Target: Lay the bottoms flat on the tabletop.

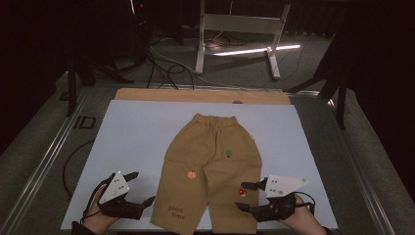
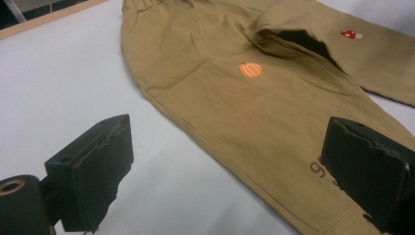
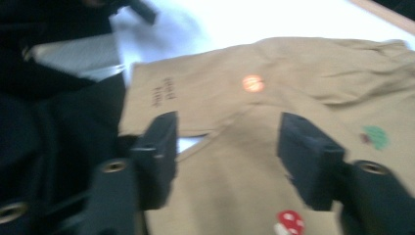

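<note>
On the white sheet (image 1: 132, 142) that covers the table, tan trousers (image 1: 211, 161) lie flat, waistband away from the person, both legs pointing back toward the grippers. Left gripper (image 1: 131, 196) sits just off the outer edge of the trousers' left leg near the hem, jaws spread wide, nothing between them; its own view shows one jaw over bare sheet, the other over the cloth by the printed lettering (image 2: 318, 169). Right gripper (image 1: 250, 196) hangs over the hem end of the right leg beside the mushroom patch (image 1: 242, 192), jaws well apart and empty, cloth beneath them but no pinch. Judged step: taking hold of the two leg hems to fold the trousers. To do it well, each gripper should come down low enough for one jaw to slide under the hem edge, bite both layers near the outer corners, and match the other side so the fold stays square. Right gripper view is blurred, so exact jaw height over the cloth cannot be told. A pucker near the crotch (image 2: 298, 41) may drag into a crease. Pumpkin patch (image 1: 191, 174) and green patch (image 1: 228, 153) mark the legs. Beyond the table: a white frame (image 1: 240, 29) and cables (image 1: 166, 68) on the floor, well clear.
</note>
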The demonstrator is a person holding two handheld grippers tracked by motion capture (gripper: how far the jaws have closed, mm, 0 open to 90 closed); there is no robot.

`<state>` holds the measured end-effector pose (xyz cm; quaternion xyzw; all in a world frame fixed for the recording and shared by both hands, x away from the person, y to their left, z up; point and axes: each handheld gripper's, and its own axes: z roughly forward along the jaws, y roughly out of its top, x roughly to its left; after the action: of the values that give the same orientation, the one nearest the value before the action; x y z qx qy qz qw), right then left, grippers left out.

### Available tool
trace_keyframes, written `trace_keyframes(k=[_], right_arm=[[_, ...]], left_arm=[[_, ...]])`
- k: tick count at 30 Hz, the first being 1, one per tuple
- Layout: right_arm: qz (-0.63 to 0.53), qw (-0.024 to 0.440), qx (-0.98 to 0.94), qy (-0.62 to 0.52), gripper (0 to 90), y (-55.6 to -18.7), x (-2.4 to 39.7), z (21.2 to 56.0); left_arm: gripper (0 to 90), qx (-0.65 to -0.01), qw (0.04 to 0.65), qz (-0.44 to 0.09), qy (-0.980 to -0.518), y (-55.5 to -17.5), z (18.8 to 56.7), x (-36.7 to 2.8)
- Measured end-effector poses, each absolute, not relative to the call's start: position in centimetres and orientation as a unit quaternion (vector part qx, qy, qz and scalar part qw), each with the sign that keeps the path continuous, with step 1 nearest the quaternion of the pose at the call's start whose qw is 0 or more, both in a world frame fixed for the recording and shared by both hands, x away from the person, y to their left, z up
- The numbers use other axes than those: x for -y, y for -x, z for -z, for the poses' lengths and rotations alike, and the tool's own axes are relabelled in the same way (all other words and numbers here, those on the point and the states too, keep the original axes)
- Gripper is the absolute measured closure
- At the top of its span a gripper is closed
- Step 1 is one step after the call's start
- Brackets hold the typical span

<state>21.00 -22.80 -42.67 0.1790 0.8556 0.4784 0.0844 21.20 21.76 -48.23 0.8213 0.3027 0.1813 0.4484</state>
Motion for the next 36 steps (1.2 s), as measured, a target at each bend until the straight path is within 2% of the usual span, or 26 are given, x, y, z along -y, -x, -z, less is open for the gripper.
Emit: trace_keyframes(k=[1,3,4,14,20,36], right_arm=[[-0.483,0.082,-0.853,-0.183,29.8,-21.2,23.1,42.7],[-0.493,0.071,-0.844,-0.201,16.1,-22.2,23.8,43.3],[-0.496,0.073,-0.841,-0.206,13.9,-22.5,24.0,43.6],[-0.508,0.116,-0.806,-0.28,12.5,-26.4,26.9,46.7],[-0.498,0.122,-0.803,-0.304,10.5,-28.3,27.6,47.8],[-0.476,0.155,-0.802,-0.327,12.2,-33.7,27.9,48.1]], left_arm=[[6.2,-0.303,0.448,-0.179,-0.822,-21.3,48.2,-21.8],[6.2,-0.307,0.45,-0.172,-0.821,-21.6,48.2,-21.6],[6.2,-0.306,0.449,-0.168,-0.823,-21.7,48.2,-21.6],[5.5,-0.309,0.443,-0.142,-0.83,-24.0,48.2,-20.5],[4.2,-0.314,0.433,-0.146,-0.832,-26.0,47.9,-19.7],[4.4,-0.367,0.403,-0.163,-0.822,-32.8,47.8,-18.2]])
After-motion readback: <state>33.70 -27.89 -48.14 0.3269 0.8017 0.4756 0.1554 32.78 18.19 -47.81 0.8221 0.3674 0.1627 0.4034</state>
